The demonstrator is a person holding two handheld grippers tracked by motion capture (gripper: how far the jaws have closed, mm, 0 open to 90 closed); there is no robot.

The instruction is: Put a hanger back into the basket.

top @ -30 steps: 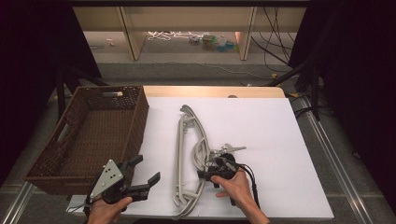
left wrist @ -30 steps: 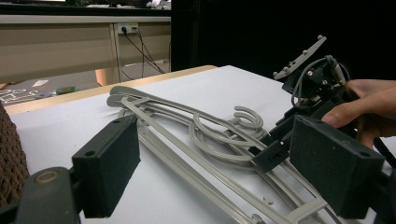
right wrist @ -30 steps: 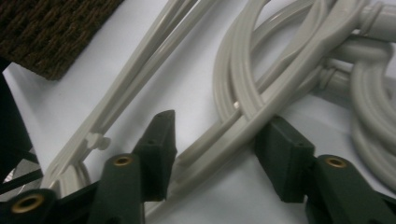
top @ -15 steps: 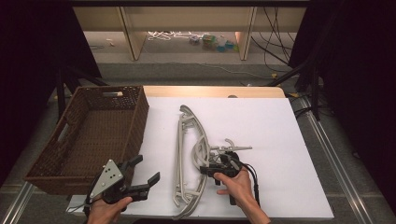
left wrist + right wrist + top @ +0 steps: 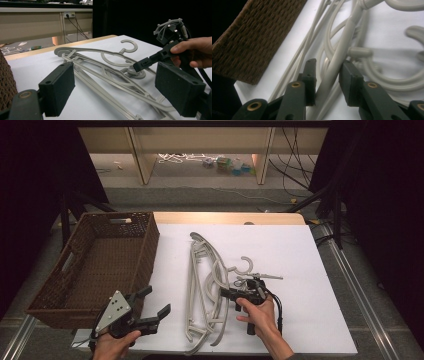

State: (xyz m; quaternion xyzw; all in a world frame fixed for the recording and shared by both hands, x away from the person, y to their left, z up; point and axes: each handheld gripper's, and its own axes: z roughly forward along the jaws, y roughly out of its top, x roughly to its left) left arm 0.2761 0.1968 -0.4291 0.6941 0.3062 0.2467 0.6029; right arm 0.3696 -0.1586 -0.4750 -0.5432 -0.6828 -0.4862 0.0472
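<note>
Since a second ago, the right gripper has drawn one grey hanger off the hanger pile, its hook swinging toward 3 o'clock. Its jaws straddle the hanger's bar, not quite clenched. At 7 o'clock the left gripper hovers, jaws released. At 10 o'clock, the wicker basket holds nothing on the white surface. No writing is legible.

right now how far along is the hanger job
Barely begun. Done: nothing visible; the wicker basket holds no hangers. In hand: the right tongs straddle one bar of the grey hangers, jaws apart, not yet clamped. The left tongs wait open beside the pile. Left: probably grip, lift and move every hanger off the white sheet.
</note>
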